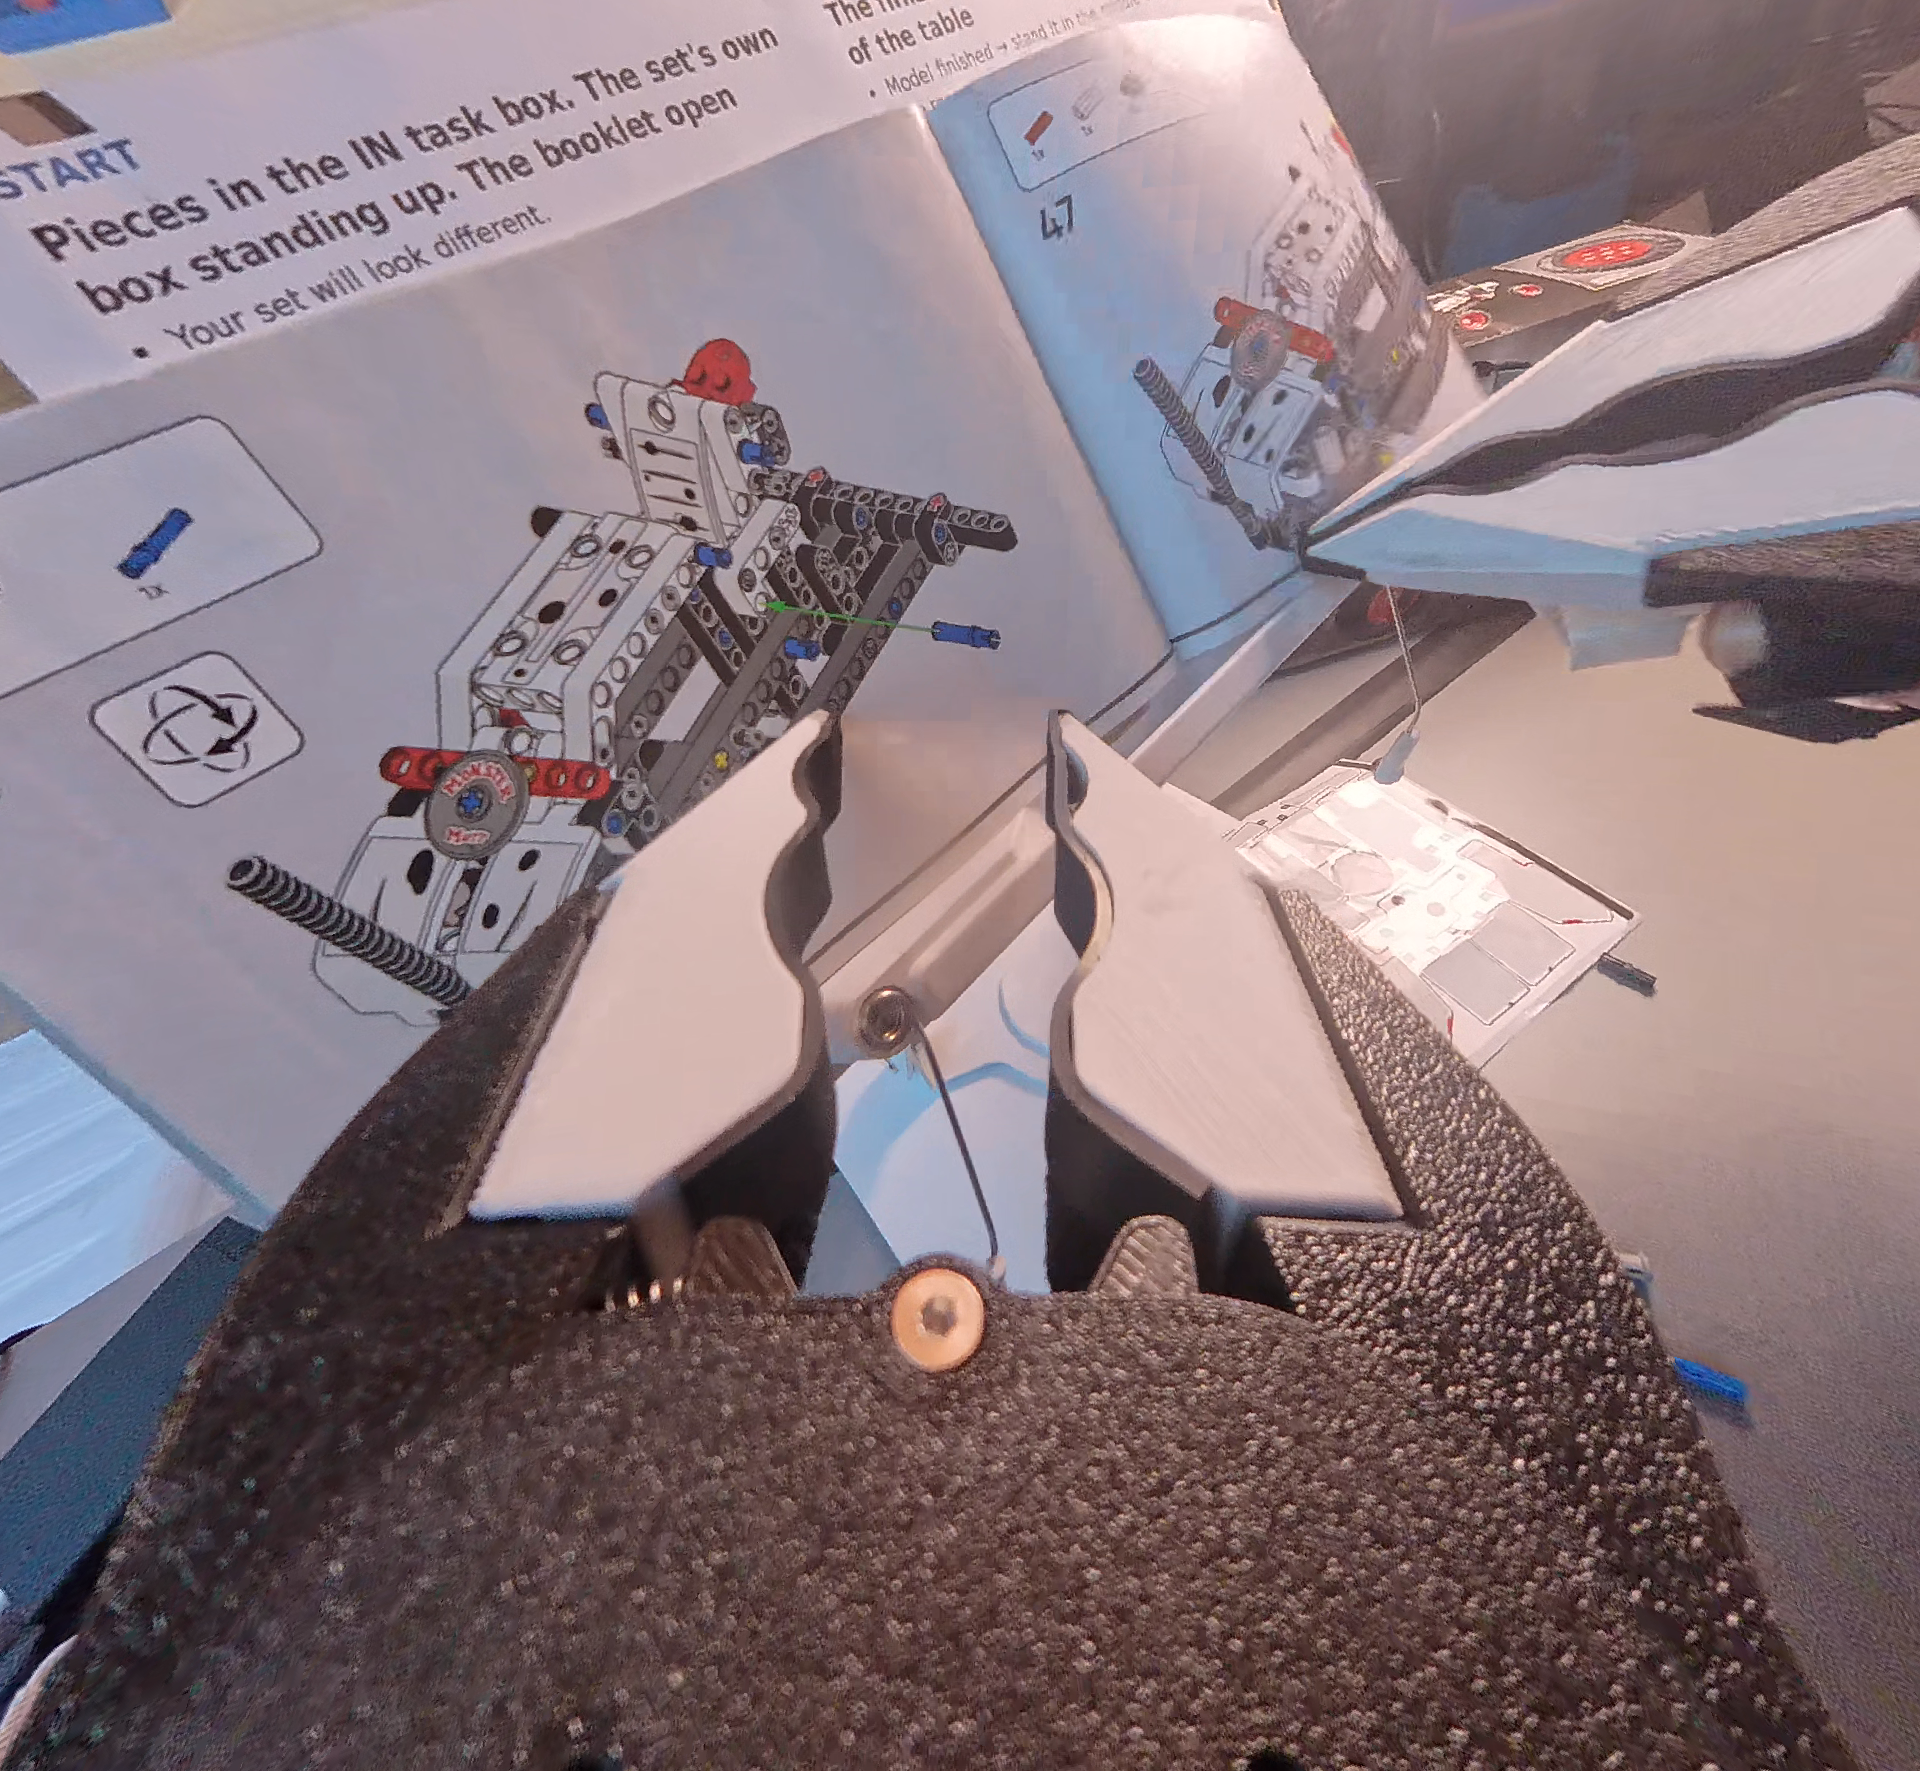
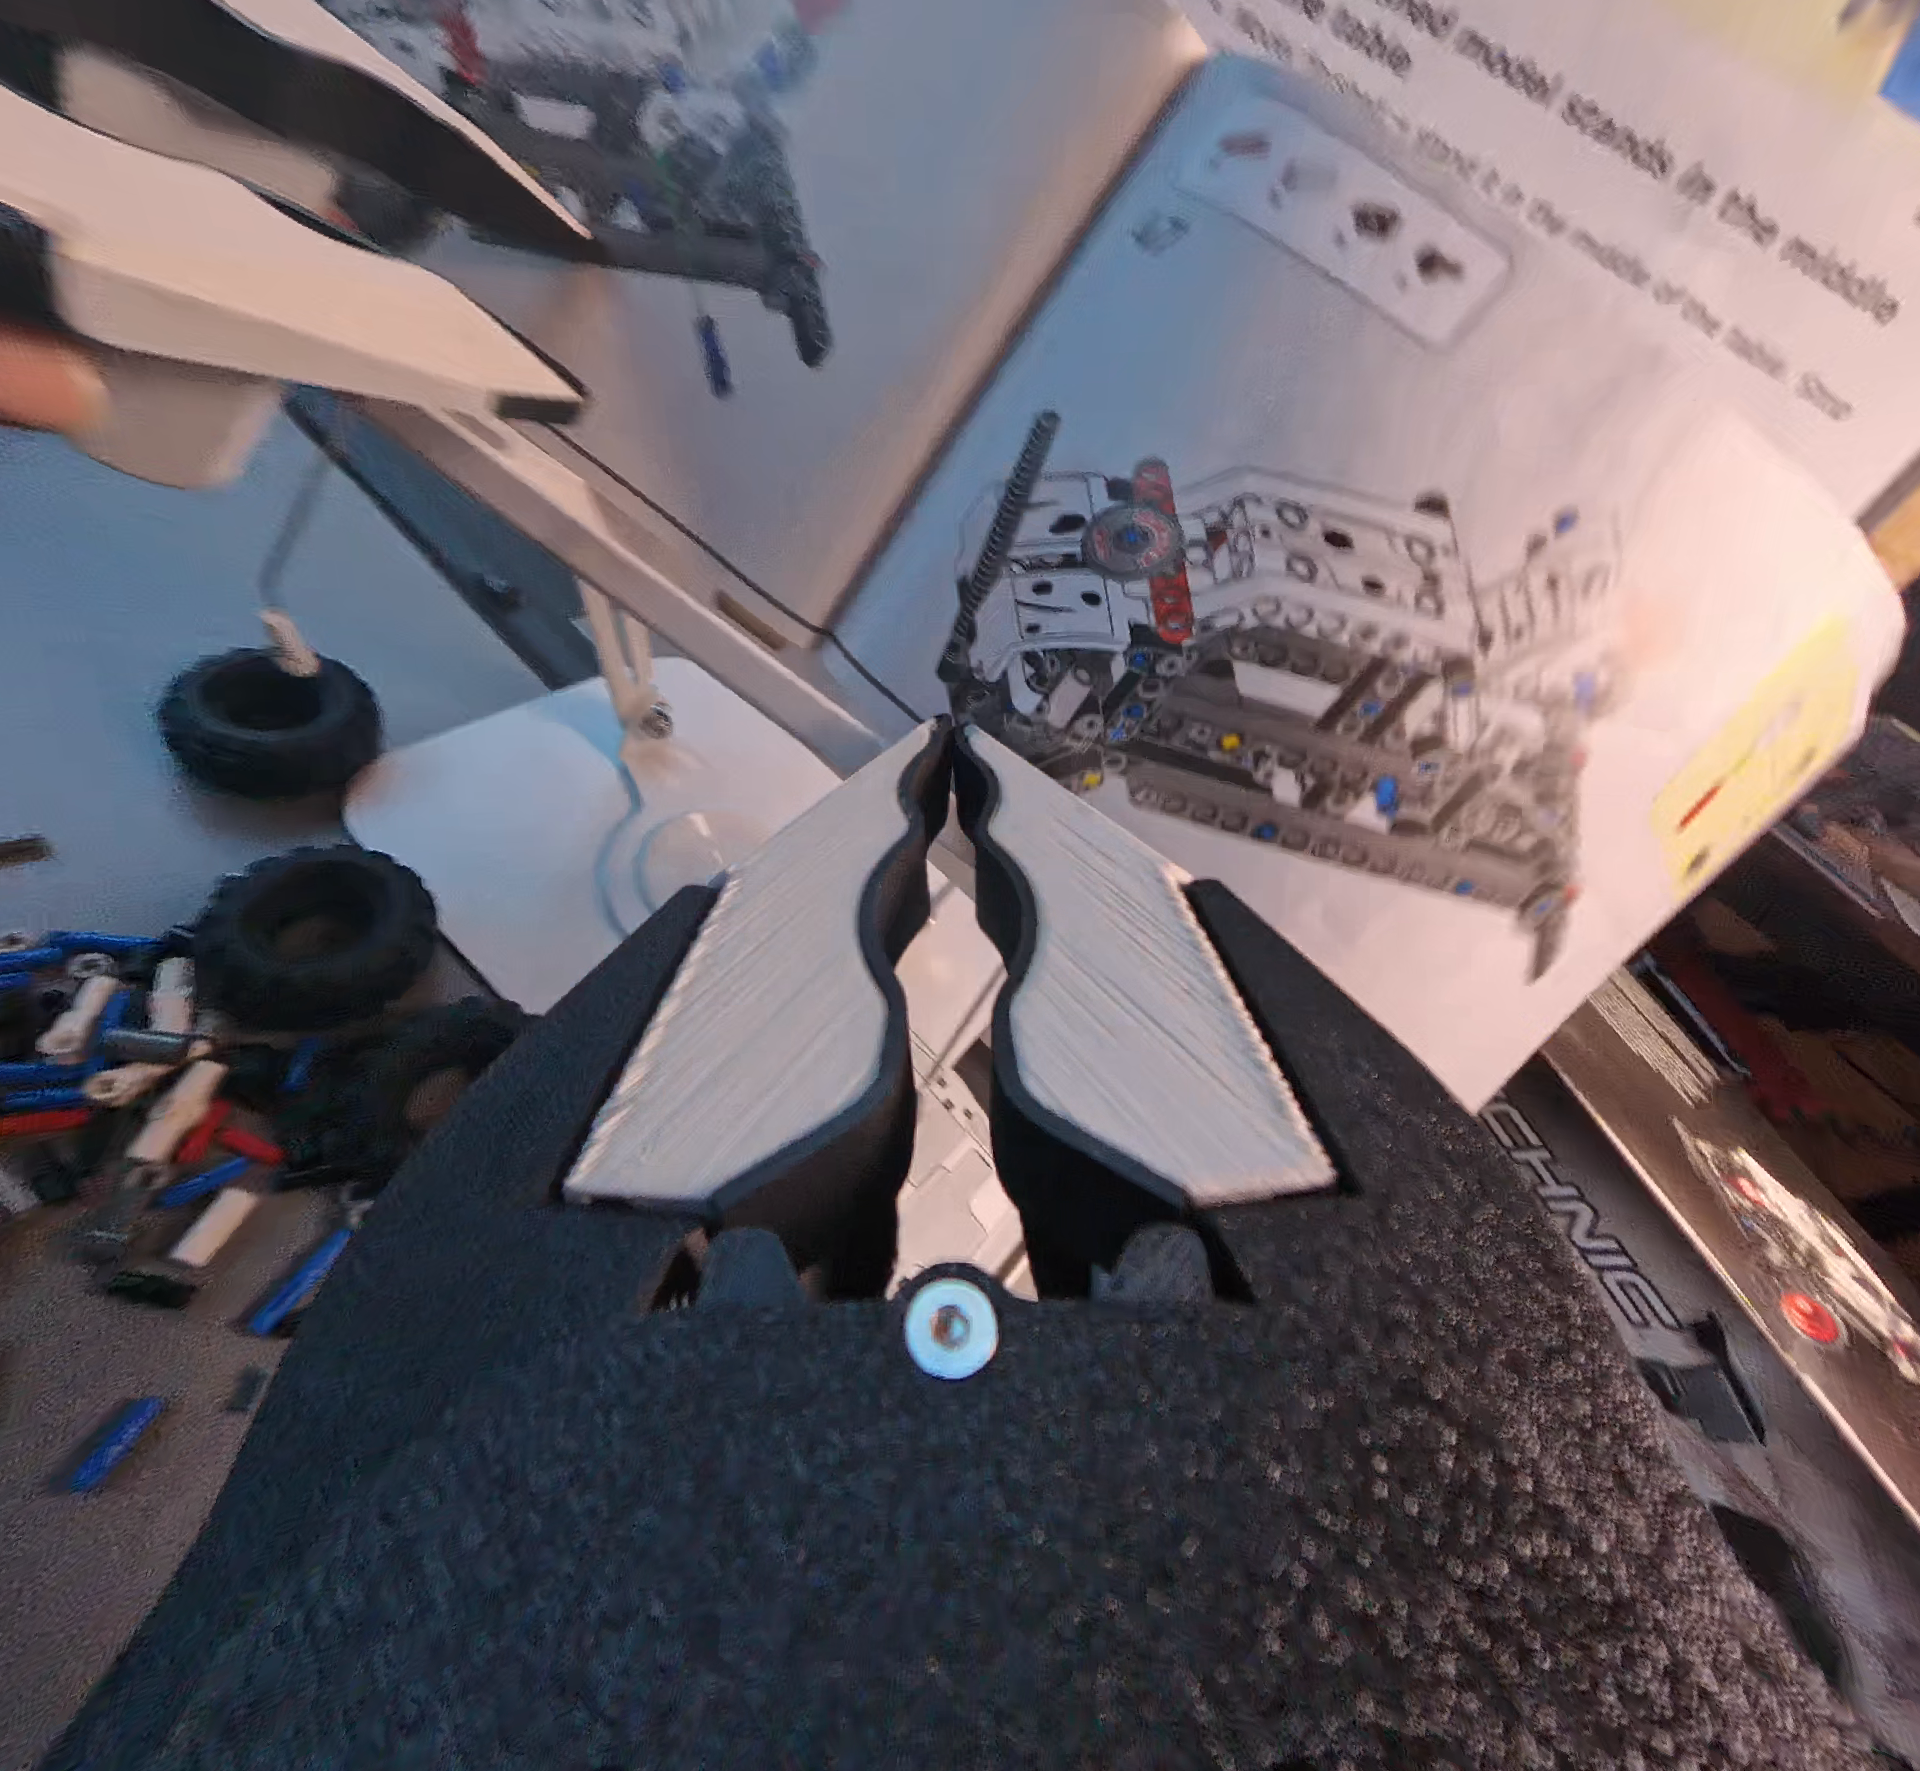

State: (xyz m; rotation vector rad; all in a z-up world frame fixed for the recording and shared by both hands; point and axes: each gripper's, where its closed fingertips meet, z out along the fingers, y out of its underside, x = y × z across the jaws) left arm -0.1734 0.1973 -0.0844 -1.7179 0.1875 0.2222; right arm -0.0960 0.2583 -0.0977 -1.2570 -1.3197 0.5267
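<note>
Left tongs [image 1: 940, 734] are held apart and empty, just before the open booklet [image 1: 582, 578] propped on a white stand [image 1: 997, 848]. Right tongs [image 2: 951, 734] are pressed together at the lower corner of the right page [image 2: 1351, 682]; whether paper is pinched cannot be told. The page is judged thin, limp and easily creased, best taken at its free edge. Tyres [image 2: 272, 719] and a heap of small parts [image 2: 156, 1098] are seen on the surface [image 2: 62, 1617] to the left.
</note>
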